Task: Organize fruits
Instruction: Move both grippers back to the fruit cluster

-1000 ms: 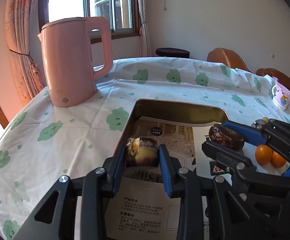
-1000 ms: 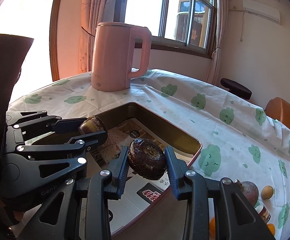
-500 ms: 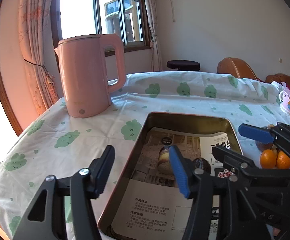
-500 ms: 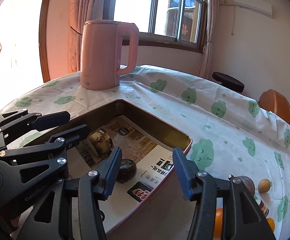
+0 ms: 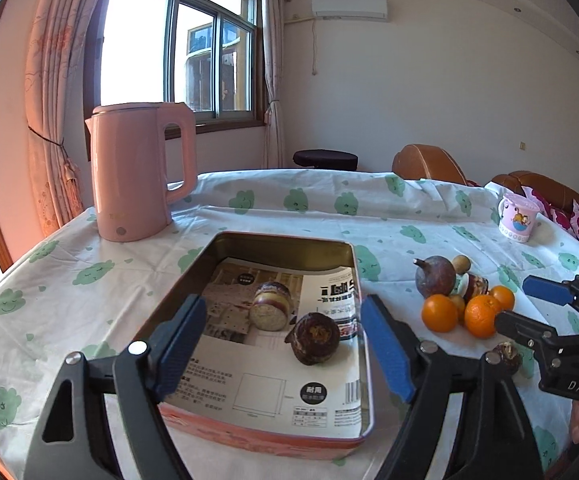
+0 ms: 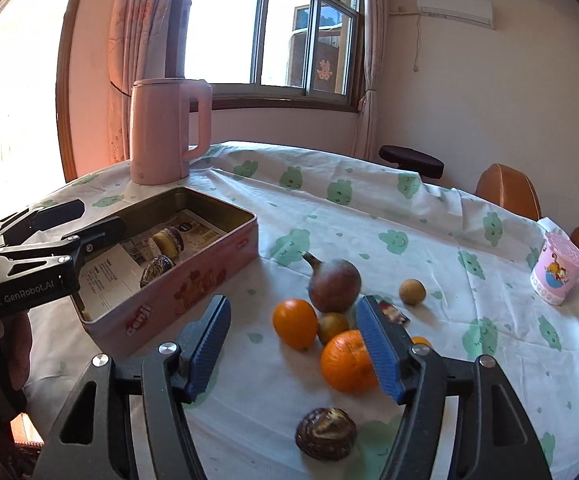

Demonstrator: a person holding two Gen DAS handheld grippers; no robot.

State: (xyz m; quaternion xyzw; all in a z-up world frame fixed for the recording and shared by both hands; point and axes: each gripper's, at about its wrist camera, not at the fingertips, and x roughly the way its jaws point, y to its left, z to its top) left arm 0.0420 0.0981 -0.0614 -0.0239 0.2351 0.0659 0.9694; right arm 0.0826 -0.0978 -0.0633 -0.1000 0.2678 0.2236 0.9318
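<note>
Between the left gripper's (image 5: 285,344) jaws: nothing held; they have just been opening and stand wide.
Ahead of it: tin (image 5: 353,256) holding two dark fruits, one cut (image 5: 270,306), one whole (image 5: 316,338).
Right gripper (image 6: 293,350): jaws apart, just been opening, empty.
Ahead of it: oranges (image 6: 294,323), a brown round fruit (image 6: 334,286).
Below it: dark fruit (image 6: 325,433) on the cloth (image 6: 429,236).
Beyond the tin: pink kettle (image 5: 137,172).

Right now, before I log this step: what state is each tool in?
Left tool: open, holding nothing; its jaws have just been opening.
Right tool: open, holding nothing; its jaws have just been opening.
</note>
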